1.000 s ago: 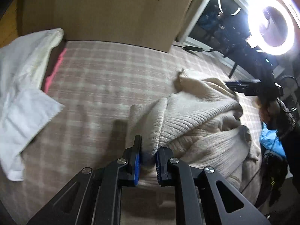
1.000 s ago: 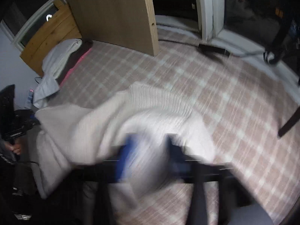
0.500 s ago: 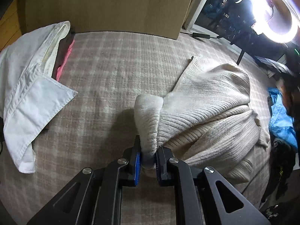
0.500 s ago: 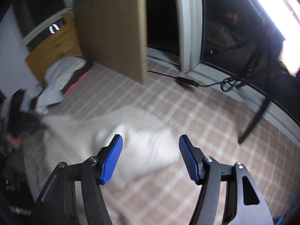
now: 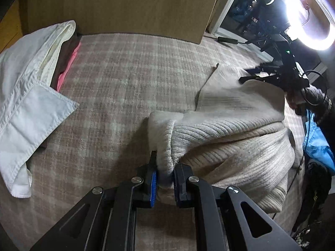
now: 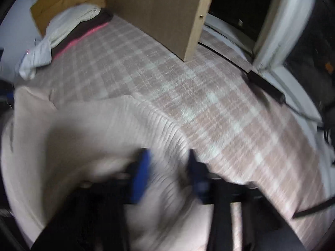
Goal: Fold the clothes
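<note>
A cream ribbed sweater (image 5: 230, 129) lies bunched on the plaid bed cover (image 5: 125, 73). My left gripper (image 5: 165, 177) is shut on a thick fold at the sweater's near left edge. At the sweater's far right edge is my right gripper (image 5: 257, 76). In the right wrist view everything is motion-blurred. There the right gripper (image 6: 167, 171) has its blue pads on either side of sweater (image 6: 104, 129) fabric and looks shut on it.
A white shirt (image 5: 27, 96) lies over pink and dark clothes (image 5: 67, 71) at the left edge of the bed. A wooden board (image 5: 125, 6) stands at the back. A ring light (image 5: 307, 16) and a blue garment (image 5: 316, 144) are on the right.
The right gripper was wide open and off the sweater half a second ago; now it is back at the far edge with its pads closer together around fabric. The left grip is unchanged.
</note>
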The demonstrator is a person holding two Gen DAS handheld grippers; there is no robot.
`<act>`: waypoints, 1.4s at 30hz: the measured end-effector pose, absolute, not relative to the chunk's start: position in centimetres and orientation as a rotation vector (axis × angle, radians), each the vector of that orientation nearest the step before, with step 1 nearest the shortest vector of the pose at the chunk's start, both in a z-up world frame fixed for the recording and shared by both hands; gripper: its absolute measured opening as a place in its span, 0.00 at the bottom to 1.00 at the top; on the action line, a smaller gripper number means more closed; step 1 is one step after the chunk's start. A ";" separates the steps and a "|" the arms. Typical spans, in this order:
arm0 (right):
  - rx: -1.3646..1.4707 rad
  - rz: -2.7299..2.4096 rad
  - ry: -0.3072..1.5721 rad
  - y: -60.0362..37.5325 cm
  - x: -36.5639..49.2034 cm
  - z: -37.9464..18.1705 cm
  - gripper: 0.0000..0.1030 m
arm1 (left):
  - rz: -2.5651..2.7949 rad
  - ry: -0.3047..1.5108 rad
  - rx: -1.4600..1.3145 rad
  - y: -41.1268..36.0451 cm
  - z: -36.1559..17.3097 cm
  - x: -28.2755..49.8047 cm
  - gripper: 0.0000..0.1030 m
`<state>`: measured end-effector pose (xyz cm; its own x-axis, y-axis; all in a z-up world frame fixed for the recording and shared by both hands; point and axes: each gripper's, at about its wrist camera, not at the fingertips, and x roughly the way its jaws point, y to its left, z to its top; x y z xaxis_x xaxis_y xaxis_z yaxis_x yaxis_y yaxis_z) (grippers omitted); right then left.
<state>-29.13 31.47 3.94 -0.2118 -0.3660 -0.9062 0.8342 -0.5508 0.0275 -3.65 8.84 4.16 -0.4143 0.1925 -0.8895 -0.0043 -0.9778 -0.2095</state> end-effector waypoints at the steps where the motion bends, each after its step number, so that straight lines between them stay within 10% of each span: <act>1: 1.217 -1.891 0.604 31.8 -28.6 4.5 0.12 | 2.548 -0.260 -1.608 8.9 4.6 -3.7 0.10; 12: 0.825 -2.406 0.125 42.5 -16.8 25.8 0.09 | 2.727 -0.126 -1.086 8.0 19.4 -0.8 0.09; 24: 0.176 -2.727 0.191 45.0 3.1 47.5 0.09 | 2.897 0.357 -0.359 7.8 43.2 10.9 0.09; 35: -0.141 -2.843 0.337 43.3 15.1 53.0 0.09 | 2.912 0.511 -0.176 5.5 47.8 18.9 0.09; 42: 0.140 -2.882 0.378 42.6 7.5 48.7 0.09 | 2.856 0.531 -0.505 6.4 41.4 8.4 0.09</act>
<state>7.54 42.64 48.69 -0.9687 -0.2150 -0.1238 0.2397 -0.9400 -0.2430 8.40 6.44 41.38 -0.9231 0.1248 -0.3636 -0.2472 -0.9170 0.3130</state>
